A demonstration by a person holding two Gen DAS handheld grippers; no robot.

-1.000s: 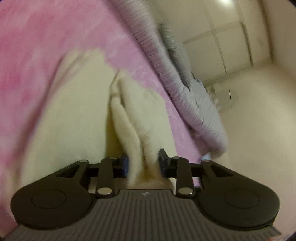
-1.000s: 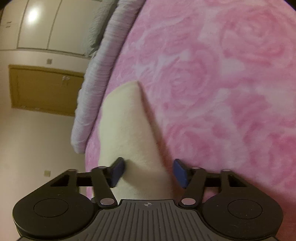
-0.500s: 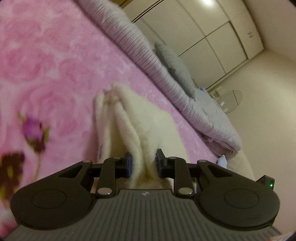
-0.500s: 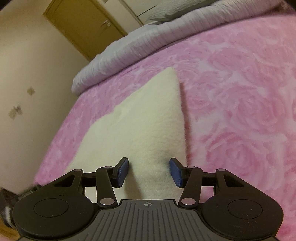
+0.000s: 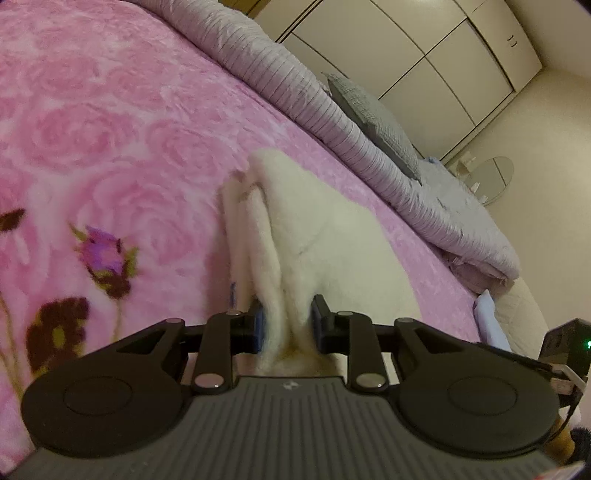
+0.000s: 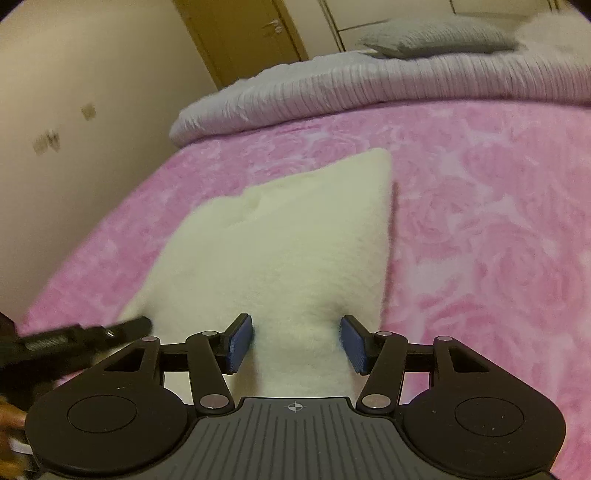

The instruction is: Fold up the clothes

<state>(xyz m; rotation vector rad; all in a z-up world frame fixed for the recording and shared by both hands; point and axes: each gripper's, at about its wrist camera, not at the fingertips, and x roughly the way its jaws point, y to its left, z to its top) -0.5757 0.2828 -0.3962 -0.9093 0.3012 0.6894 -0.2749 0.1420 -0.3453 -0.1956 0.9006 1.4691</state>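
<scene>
A cream fleece garment (image 5: 332, 236) lies folded on the pink rose blanket (image 5: 110, 147). In the left wrist view my left gripper (image 5: 286, 325) is shut on its stacked edge, with several layers fanning out ahead of the pads. The right wrist view shows the garment (image 6: 288, 236) spread flat as a broad panel on the blanket (image 6: 480, 240). My right gripper (image 6: 295, 339) is shut on a thick bunch of its near edge, and the cloth dimples at both blue pads. The left gripper's black fingers (image 6: 129, 326) reach in at the garment's left corner.
A lilac ribbed quilt (image 6: 369, 88) and a grey pillow (image 6: 436, 37) lie across the far end of the bed. The bed's left edge drops toward a beige wall (image 6: 74, 110) and a wooden door (image 6: 251, 33). White wardrobe doors (image 5: 424, 48) stand behind.
Both cameras have swung round as the garment came down flatter onto the blanket. The right jaws have narrowed onto the cloth. The left gripper kept hold of its edge.
</scene>
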